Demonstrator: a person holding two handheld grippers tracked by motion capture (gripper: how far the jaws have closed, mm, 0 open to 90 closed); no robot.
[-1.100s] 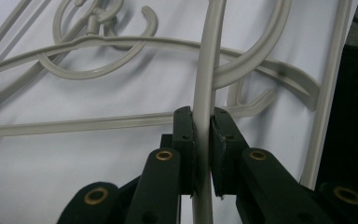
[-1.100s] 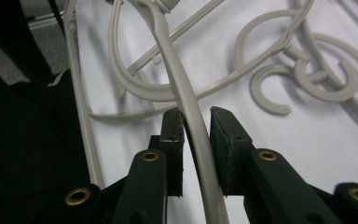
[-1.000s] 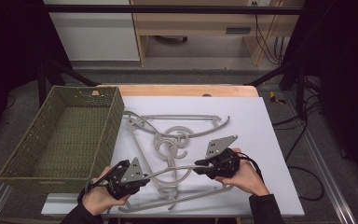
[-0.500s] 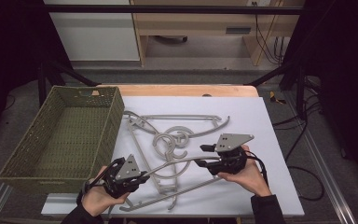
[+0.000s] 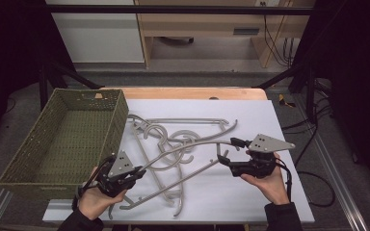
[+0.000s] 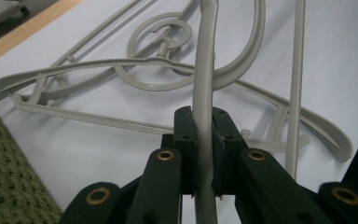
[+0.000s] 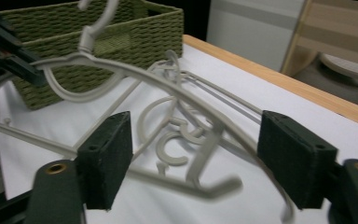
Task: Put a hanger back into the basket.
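High view: white counter (image 5: 250, 192) with wooden far edge, dark room, pale cabinet (image 5: 96, 31) behind | left hand-held gripper (image 5: 134, 174) clamped on grey hanger (image 5: 183, 147) beside green basket (image 5: 62, 144) | right hand-held gripper (image 5: 226, 153) had just opened, jaws apart around hanger's end, not pressing.

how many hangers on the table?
3, tangled, so possibly more: lifted hanger clamped in the left gripper; far hanger flat near the basket; near hanger at the front edge.
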